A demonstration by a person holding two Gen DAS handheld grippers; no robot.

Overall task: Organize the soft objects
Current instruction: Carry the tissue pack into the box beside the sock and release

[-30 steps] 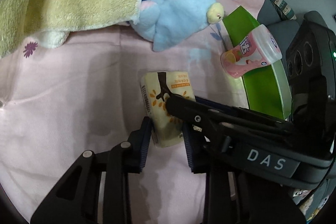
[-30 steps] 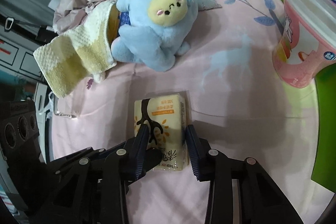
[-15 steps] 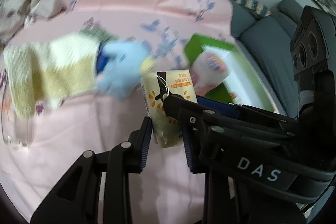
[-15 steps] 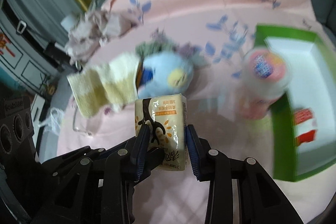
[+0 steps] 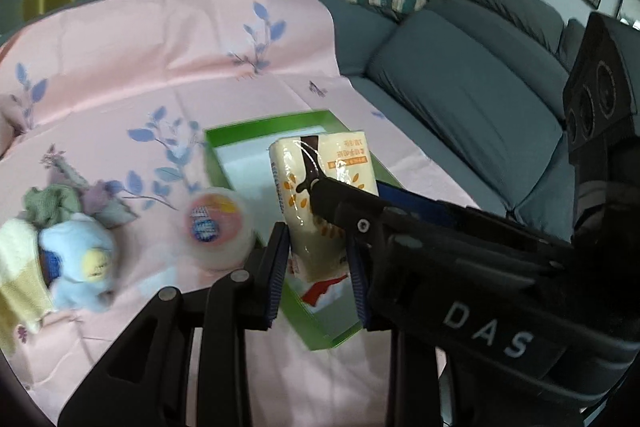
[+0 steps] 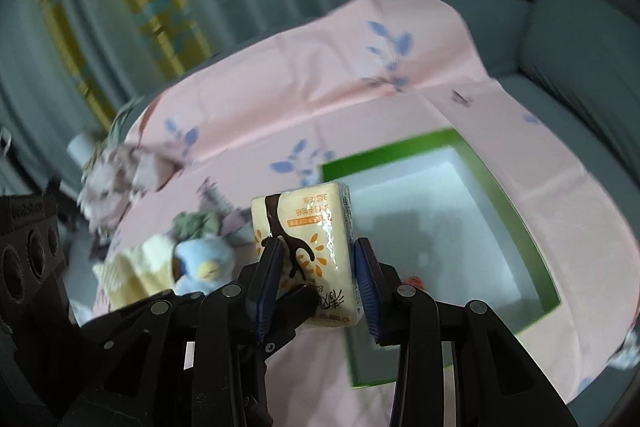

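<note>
Both grippers are now carrying the tissue pack in the air; 1 second ago it was lying on the pink cloth in front of the blue plush toy. The left gripper and the right gripper are each clamping the pack from its 2 sides. The pack is now hanging over the green box, so I judge the lifting is finished and lowering it into the box is coming next.
</note>
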